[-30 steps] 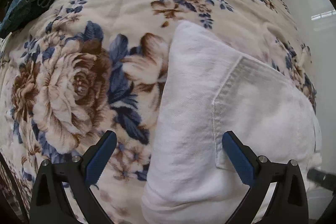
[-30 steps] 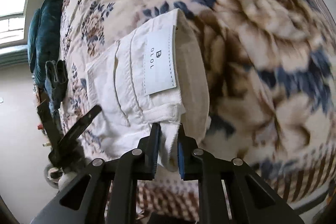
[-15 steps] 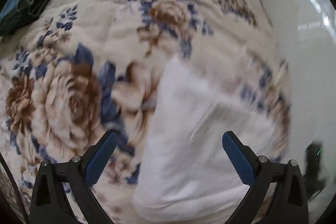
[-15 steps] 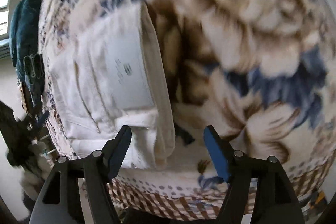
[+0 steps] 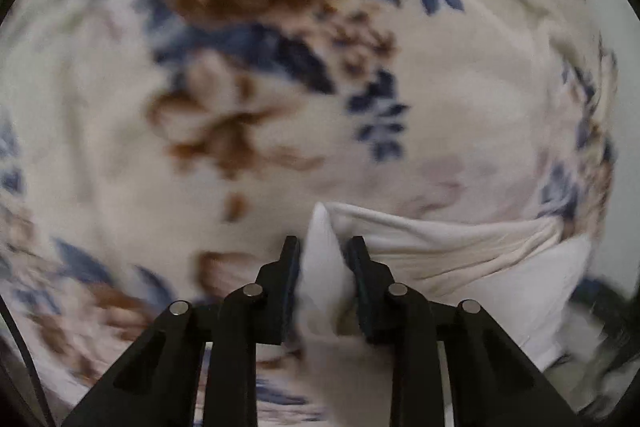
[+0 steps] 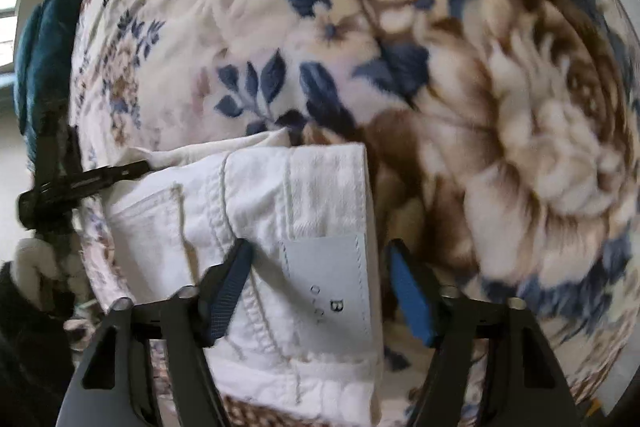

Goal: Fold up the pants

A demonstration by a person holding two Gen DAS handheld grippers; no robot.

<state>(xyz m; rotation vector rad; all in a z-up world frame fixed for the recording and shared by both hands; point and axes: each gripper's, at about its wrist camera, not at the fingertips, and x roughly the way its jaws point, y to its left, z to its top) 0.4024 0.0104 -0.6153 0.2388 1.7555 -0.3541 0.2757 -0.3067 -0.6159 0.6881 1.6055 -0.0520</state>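
Note:
The white pants [image 6: 304, 219] lie folded into a thick bundle on a floral blanket [image 6: 400, 27]. A grey label patch [image 6: 328, 279] on the waistband faces up. My right gripper [image 6: 320, 279] is open, its blue-padded fingers standing either side of the waistband end. My left gripper [image 5: 323, 259] is shut on a corner fold of the pants [image 5: 460, 255], and the cloth bunches up between its black fingers. The left gripper also shows in the right wrist view [image 6: 84, 179] at the bundle's far left edge.
The cream blanket with blue and brown flowers [image 5: 280, 67] covers the bed. A dark teal garment [image 6: 44, 59] lies at the far left. A checked brown edge [image 6: 256, 411] runs along the bed's near side.
My right gripper let go of the pants' corner and opened around the waistband. My left gripper moved in and closed on a corner of the pants.

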